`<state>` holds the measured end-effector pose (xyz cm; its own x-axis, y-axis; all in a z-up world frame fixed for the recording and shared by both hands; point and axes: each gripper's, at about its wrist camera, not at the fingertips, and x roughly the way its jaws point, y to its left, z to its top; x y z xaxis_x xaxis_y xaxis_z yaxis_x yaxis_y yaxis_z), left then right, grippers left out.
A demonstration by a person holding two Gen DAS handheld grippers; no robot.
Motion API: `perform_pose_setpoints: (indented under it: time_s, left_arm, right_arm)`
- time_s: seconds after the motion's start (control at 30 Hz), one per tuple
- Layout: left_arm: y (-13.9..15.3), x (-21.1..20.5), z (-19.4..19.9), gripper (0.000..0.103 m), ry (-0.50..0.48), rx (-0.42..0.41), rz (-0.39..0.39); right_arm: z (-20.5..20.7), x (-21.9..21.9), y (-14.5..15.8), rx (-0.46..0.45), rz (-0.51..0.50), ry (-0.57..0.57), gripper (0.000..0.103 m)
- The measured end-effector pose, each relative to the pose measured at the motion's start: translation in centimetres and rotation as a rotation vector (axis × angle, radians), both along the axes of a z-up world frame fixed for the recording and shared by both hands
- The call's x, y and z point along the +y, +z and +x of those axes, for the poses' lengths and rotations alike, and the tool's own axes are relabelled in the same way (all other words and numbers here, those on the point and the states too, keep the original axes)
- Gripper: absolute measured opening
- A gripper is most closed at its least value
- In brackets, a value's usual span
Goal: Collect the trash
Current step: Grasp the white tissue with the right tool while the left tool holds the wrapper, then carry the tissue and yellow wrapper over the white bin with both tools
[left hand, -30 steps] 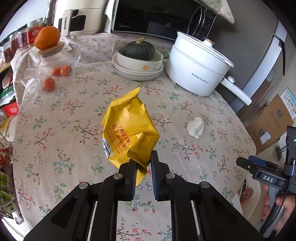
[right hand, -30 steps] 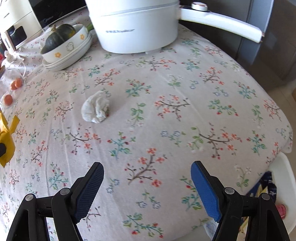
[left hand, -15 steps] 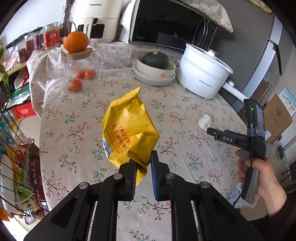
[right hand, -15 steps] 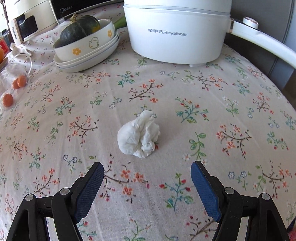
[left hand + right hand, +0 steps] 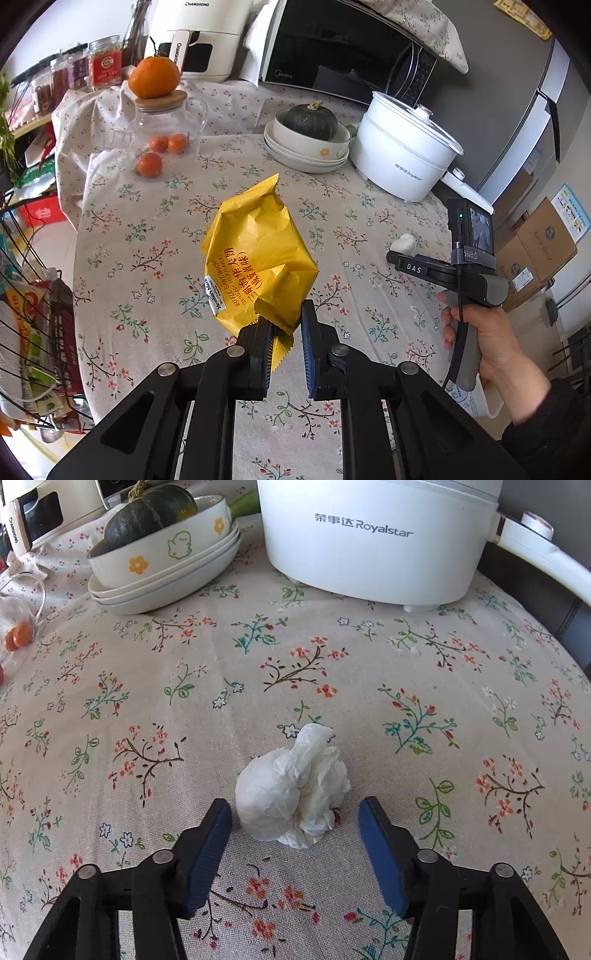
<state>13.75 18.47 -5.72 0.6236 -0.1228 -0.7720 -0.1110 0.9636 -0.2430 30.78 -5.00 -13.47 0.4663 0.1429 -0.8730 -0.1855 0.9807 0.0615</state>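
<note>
Floral tablecloth (image 5: 155, 686) covers the round table under both grippers. Far beyond the right gripper's fingers, at the cloth's back edge, stands a white electric pot (image 5: 376, 542), with a stack of white dishes (image 5: 162, 579) holding a dark green squash (image 5: 147, 513) to its left. Ahead of the left gripper's fingers, a glass jar (image 5: 162, 125) carries an orange (image 5: 154, 76) on its lid. The left gripper (image 5: 284, 354) is clamped on the bottom edge of a crumpled yellow snack wrapper (image 5: 255, 258), which stands up from its fingertips, lifted above the cloth. The right gripper (image 5: 293, 830) is spread wide, and a crumpled white tissue (image 5: 291, 794) lies on the cloth just ahead of and between its fingertips, touching neither finger.
</note>
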Motion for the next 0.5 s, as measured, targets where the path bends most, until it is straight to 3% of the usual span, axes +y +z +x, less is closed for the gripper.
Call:
perform_pose_setpoints:
  time_s: [0.07,0.13,0.5]
  left_arm:
    - [0.0,-0.1,0.1,0.014,-0.001,0.001,-0.001]
    - [-0.1,-0.3,0.2,0.014,-0.003,0.003,0.0]
    - [0.3,-1.1,0.5,0.014,-0.014,0.001,0.005]
  right_arm:
    - [0.1,0.1,0.2,-0.002,-0.016,0.016,0.039]
    - [0.0,0.3,0.5,-0.004,-0.027,0.037,0.033]
    - [-2.7,-2.6,4.3,-0.041,0.014,0.084,0.032]
